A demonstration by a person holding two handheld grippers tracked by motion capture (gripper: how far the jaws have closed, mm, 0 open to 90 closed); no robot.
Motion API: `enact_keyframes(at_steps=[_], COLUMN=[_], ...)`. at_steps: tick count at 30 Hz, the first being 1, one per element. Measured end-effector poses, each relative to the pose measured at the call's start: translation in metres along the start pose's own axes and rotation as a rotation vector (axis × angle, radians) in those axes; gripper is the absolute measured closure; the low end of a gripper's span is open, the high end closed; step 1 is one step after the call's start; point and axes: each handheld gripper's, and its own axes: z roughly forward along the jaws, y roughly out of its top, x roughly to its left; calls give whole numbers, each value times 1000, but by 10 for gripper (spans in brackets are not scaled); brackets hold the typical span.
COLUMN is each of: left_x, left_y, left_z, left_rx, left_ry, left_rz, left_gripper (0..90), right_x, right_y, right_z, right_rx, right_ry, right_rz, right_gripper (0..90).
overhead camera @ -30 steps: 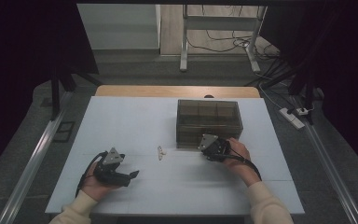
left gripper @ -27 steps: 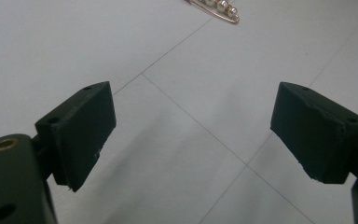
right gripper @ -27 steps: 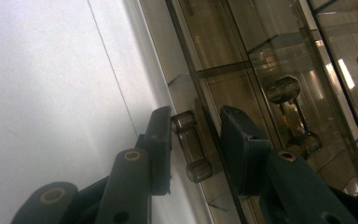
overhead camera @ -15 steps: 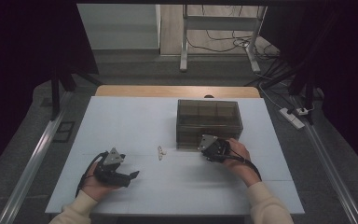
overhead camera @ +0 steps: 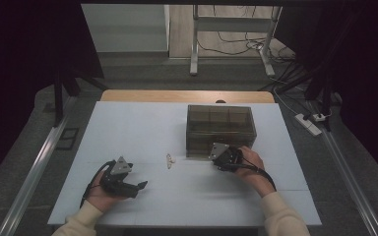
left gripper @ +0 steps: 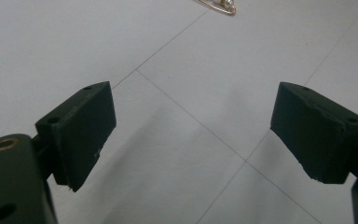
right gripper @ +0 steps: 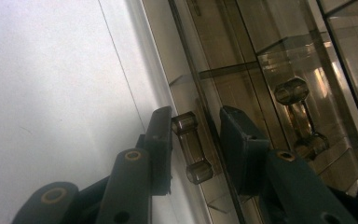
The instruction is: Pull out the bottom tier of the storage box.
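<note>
1. Now, the white table is seen spread across the high view, its surface crossed by thin seams.
2. Toward its far right, a smoky, see-through drawer box is set down, its long axis running left to right and its front turned toward the person; inner dividers are made out through the top.
3. Right at that front, the right gripper is held low against the box, a grey three-cornered plate on top.
4. Over on the near left, the left gripper is rested on the table, well apart from the box; its jaws are spread wide with bare table between them, as shown in the left gripper view.
5. Up close, in the right gripper view, a small clear drawer handle is caught between the two pads of the right gripper; the left pad is beside it, though whether the pads press on it cannot be told.
6. Smallest of all, a pale little clip is left lying on the table between the two grippers, its long axis running near to far.
</note>
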Motion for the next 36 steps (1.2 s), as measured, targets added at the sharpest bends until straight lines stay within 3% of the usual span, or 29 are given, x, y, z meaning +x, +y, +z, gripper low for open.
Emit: enact_keyframes(at_steps=[22, 36], left_x=[-2, -1], left_y=[0, 0], left_z=[2, 2], left_rx=[23, 21], left_ry=[-6, -3], left_rz=[22, 13], left_gripper=[140, 142], right_x=[3, 4], right_y=[0, 1], right_z=[0, 0], right_rx=[6, 7], right_ry=[0, 1], right_rz=[3, 0], right_gripper=[646, 648])
